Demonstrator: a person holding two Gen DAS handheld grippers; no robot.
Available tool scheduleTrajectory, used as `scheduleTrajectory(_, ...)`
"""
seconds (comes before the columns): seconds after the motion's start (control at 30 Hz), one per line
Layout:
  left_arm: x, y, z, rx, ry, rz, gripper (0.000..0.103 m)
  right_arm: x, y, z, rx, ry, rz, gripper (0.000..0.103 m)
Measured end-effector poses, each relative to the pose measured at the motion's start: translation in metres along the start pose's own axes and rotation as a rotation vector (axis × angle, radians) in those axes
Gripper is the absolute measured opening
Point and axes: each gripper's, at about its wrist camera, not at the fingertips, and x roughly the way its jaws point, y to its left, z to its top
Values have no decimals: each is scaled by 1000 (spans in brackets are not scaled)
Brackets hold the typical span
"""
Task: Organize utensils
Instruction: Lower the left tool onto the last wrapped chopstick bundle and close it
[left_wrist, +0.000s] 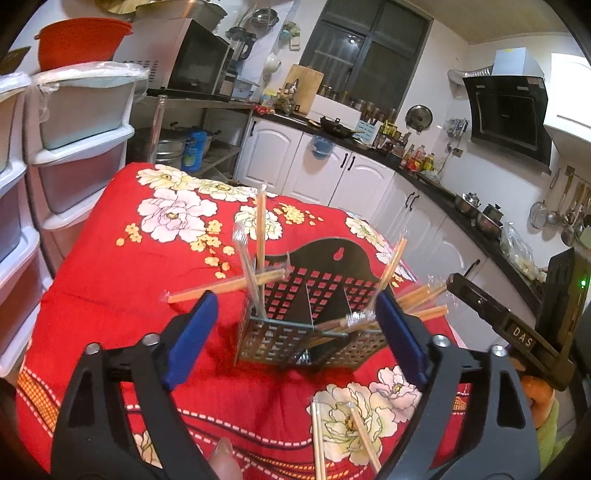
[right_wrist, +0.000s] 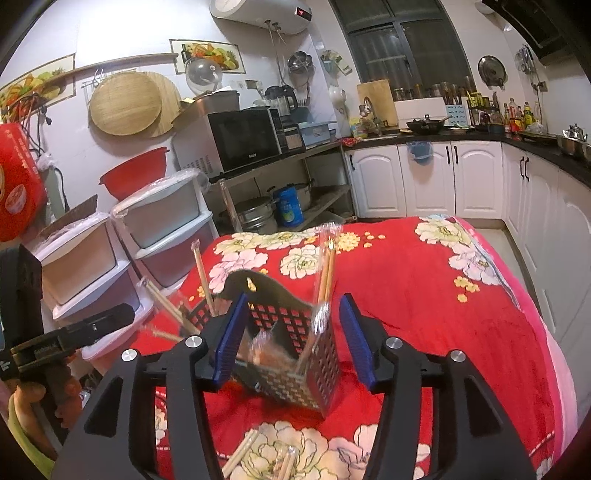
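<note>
Item: black perforated metal utensil caddy (left_wrist: 295, 321), three compartments, tall back plate with a keyhole slot. It stands on the red floral quilted cover (left_wrist: 110, 258) of the tabletop, toward the near edge, roughly midway across.

Contents: wrapped wooden chopstick pairs (left_wrist: 260, 236) in clear sleeves. Several stand upright or lean in the caddy's left compartment; one pair (left_wrist: 225, 286) lies across the left rim, its end jutting out leftward. More wrapped pairs (left_wrist: 424, 299) fan out over the right rim. Two loose wrapped pairs (left_wrist: 343, 435) lie on the cover at the near edge, apart from the caddy.

Left tool (left_wrist: 295, 332): blue-padded fingers (left_wrist: 188, 339) spread wide, one each side of the caddy, gripping nothing. The right pad sits just beside the pairs that overhang the right rim; contact cannot be told.

Right tool (right_wrist: 291, 336): blue pads (right_wrist: 356, 339) wide apart and empty, left pad close against the caddy (right_wrist: 295, 354), right pad clear of it. Motion blur hides the sleeves inside the caddy in this view.

Surroundings: white plastic drawer tower (left_wrist: 74, 147) at the tabletop's left edge, red basin (left_wrist: 79, 40) on top; microwave oven (right_wrist: 240, 140) on a metal rack beyond; white cabinets (right_wrist: 424, 177) under a dark counter along the far wall.
</note>
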Motion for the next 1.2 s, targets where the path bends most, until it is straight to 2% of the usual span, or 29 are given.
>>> scheduleTrajectory(0.13, -3, 4, -7, -15, -3, 7, 90, -5, 2, -9, -3, 8, 5, 58)
scheduleTrajectory(0.37, -6, 10, -20, -30, 3, 26, 91, -9, 6, -21, -10, 30, 13, 66)
scheduleTrajectory(1.2, -5, 27, -71, -55, 75, 63, 91, -2, 15, -72, -67, 153, 31, 68)
